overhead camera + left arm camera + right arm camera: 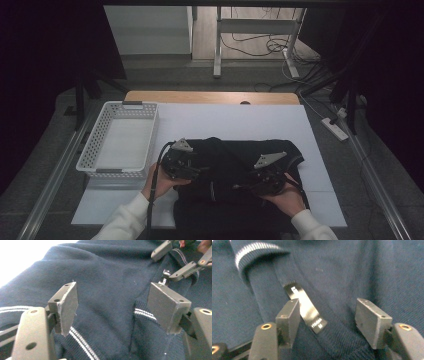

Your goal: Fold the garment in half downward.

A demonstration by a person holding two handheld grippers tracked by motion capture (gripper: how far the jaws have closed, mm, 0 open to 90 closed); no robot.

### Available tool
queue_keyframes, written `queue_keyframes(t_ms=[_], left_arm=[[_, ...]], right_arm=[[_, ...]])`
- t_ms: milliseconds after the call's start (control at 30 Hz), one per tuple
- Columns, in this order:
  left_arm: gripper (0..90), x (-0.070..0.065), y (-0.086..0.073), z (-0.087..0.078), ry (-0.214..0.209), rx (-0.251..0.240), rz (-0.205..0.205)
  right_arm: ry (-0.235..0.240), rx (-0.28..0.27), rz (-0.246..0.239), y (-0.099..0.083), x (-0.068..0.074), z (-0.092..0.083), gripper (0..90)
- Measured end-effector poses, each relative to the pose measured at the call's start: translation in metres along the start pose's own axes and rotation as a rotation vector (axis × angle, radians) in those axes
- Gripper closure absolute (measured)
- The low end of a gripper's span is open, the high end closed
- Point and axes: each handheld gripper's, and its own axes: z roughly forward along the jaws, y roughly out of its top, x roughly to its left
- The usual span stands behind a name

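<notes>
1. Here, you are hovering both released tongs, left tongs and right tongs, over the navy sweater lying on the tabletop.
2. Next, you are likely needing a fresh pinch of fabric for folding.

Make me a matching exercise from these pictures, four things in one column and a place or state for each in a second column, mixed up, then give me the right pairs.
Things:
1. white perforated plastic basket
2. dark navy knitted sweater with white-striped ribbed trim
3. glossy black printed garment label
4. left gripper

Places or states:
A. lies between the right gripper's open jaws
B. jaws open above the knit, holding nothing
C. stands at the left edge of the white tabletop
D. spread across the near middle of the table

Pairs: 1-C, 2-D, 3-A, 4-B
</notes>
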Motion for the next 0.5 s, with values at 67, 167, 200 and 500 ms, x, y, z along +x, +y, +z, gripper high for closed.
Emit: queue_keyframes(t_ms=[67,167,200,500], left_arm=[[25.8,0.001,0.000,-0.001,0.000,-0.004,-0.005],[25.6,0.001,-0.001,-0.005,-0.004,-0.016,-0.016],[25.6,0.001,-0.001,-0.006,-0.004,-0.015,-0.011],[24.9,-0.003,-0.003,-0.006,-0.011,-0.007,-0.001]], right_arm=[[-0.003,0.017,-0.005,-0.002,0.000,0.001,39.6],[0.003,0.036,-0.008,-0.007,0.000,-0.002,43.6],[0.006,0.041,-0.007,-0.008,-0.001,-0.003,45.0],[0.001,0.067,-0.053,-0.017,0.008,-0.010,76.7]])
